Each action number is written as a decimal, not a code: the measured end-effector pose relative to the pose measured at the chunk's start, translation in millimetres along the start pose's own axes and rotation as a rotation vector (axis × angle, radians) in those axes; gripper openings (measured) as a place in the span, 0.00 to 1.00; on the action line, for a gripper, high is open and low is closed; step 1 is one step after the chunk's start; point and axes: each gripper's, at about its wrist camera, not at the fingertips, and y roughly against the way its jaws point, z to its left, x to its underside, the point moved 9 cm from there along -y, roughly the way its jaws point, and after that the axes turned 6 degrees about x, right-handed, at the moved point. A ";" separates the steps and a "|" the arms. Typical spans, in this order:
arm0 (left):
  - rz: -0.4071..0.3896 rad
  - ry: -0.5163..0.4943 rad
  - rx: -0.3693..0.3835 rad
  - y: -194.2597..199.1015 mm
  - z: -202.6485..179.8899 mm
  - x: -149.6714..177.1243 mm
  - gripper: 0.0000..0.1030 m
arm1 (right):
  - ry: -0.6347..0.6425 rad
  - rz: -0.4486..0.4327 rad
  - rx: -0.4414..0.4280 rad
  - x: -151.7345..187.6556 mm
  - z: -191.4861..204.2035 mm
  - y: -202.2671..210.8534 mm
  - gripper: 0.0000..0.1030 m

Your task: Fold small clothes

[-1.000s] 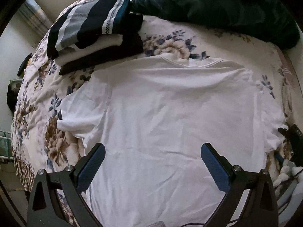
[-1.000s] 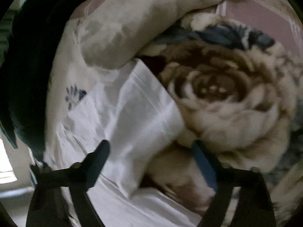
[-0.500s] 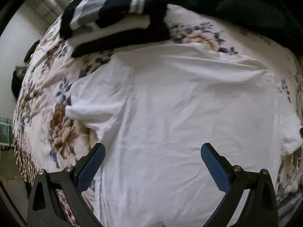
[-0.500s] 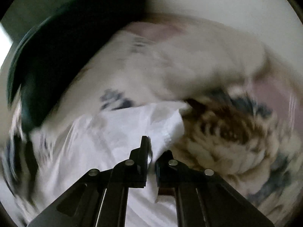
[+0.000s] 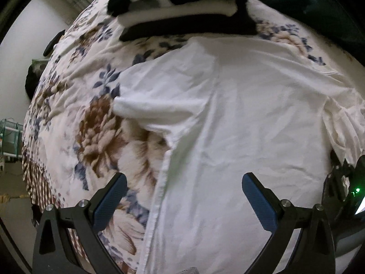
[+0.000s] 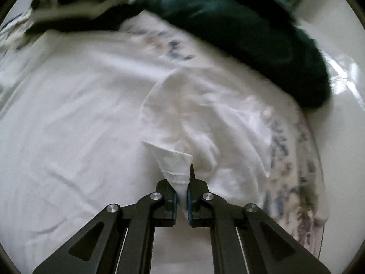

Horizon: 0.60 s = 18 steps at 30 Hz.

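A white T-shirt (image 5: 239,125) lies spread on the floral bedspread (image 5: 75,105), its left sleeve (image 5: 155,114) bunched at the left. My left gripper (image 5: 184,196) is open and empty, hovering over the shirt's left side hem. In the right wrist view the same shirt (image 6: 75,114) fills the frame. My right gripper (image 6: 181,196) is shut on the hem of the shirt's right sleeve (image 6: 178,162) and holds it lifted over the shirt body.
A stack of folded clothes (image 5: 182,6), striped on top, sits at the far side of the bed. A dark green blanket (image 5: 308,4) lies at the far right, also in the right wrist view (image 6: 251,27). The bed edge drops off at the left.
My right gripper went from open beside the right sleeve to shut on its hem and swung it over the shirt. My left gripper moved left toward the shirt's left side.
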 end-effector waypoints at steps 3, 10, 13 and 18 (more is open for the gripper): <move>0.001 0.019 -0.008 -3.0 15.9 3.4 1.00 | -0.034 0.062 -0.080 13.2 5.5 2.3 0.18; 0.052 0.255 0.149 -32.1 65.7 11.8 1.00 | -0.344 0.190 -0.224 32.9 -36.9 31.5 0.61; 0.087 0.481 0.296 -53.2 92.4 13.5 1.00 | -0.474 0.306 -0.167 60.3 -60.6 26.6 0.73; 0.043 0.774 0.489 -84.9 118.4 -6.0 1.00 | -0.548 0.431 -0.029 97.8 -73.8 11.3 0.82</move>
